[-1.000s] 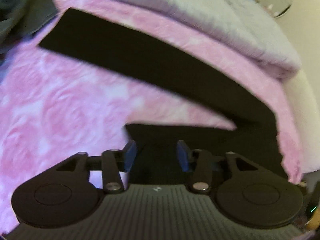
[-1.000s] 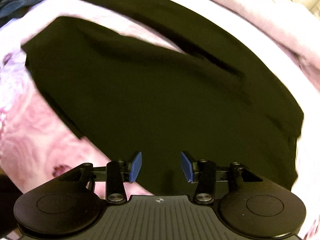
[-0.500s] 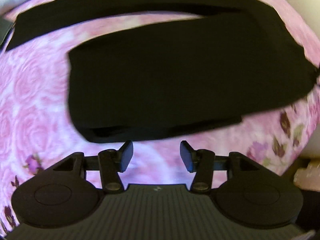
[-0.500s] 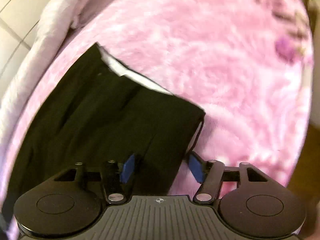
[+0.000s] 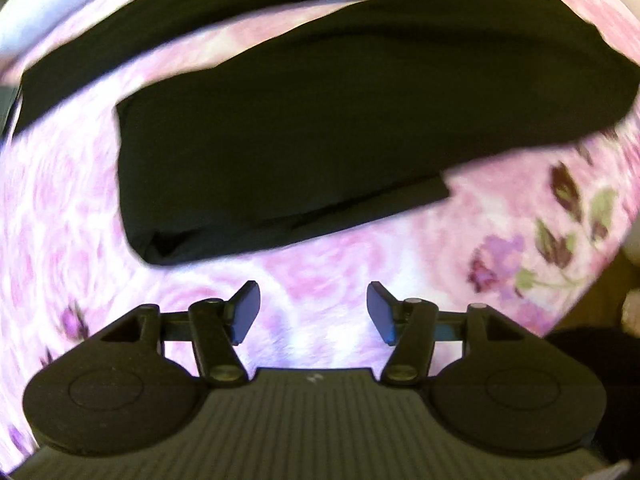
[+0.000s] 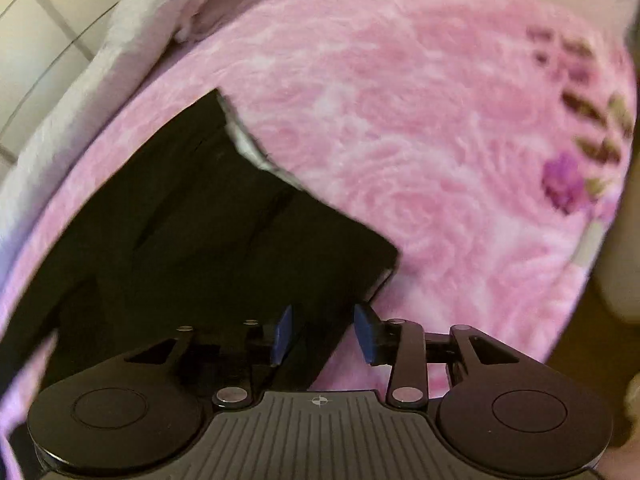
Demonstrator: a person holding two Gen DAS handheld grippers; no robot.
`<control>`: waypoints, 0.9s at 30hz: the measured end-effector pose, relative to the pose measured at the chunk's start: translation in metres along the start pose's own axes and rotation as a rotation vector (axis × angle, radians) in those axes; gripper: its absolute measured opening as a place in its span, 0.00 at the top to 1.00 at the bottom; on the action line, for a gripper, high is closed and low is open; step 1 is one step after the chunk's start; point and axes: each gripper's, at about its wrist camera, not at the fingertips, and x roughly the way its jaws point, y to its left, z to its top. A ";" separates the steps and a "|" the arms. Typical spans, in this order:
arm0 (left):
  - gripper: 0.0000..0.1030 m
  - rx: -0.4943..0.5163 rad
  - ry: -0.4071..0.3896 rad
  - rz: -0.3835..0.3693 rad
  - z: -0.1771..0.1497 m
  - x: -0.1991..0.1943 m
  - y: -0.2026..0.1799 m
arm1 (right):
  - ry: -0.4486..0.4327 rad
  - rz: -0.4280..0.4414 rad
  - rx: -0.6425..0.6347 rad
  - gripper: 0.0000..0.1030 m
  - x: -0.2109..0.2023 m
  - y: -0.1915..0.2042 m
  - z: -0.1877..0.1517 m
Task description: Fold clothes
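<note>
A black garment lies folded on a pink floral blanket, with a long black strip of it stretching along the far side. My left gripper is open over bare blanket, just short of the garment's near edge. In the right wrist view the same black garment fills the lower left, with a pale inner lining showing at its far edge. My right gripper stands open with the garment's near edge lying between its blue pads, the fingers apart from the cloth.
A white quilt is bunched along the blanket's far left side, with a tiled wall behind it. Flower prints mark the blanket's right edge, where the bed drops off.
Both grippers pulled back from above the spread garment. The left now looks at the folded piece from its near side; the right has closed in on the garment's corner, its jaws narrower than before.
</note>
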 end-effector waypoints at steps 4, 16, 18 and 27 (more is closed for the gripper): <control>0.46 -0.312 -0.027 -0.053 0.000 0.018 0.058 | 0.017 0.096 -0.342 0.61 -0.028 0.080 -0.054; 0.84 -0.389 -0.266 -0.125 -0.015 0.046 0.143 | 0.098 0.245 -0.742 0.60 -0.008 0.270 -0.212; 0.89 -0.276 -0.298 -0.020 -0.017 0.020 0.150 | 0.099 0.211 -0.767 0.60 0.002 0.284 -0.217; 0.91 0.209 -0.415 0.432 -0.026 -0.097 0.183 | 0.064 0.145 -0.822 0.60 0.014 0.313 -0.204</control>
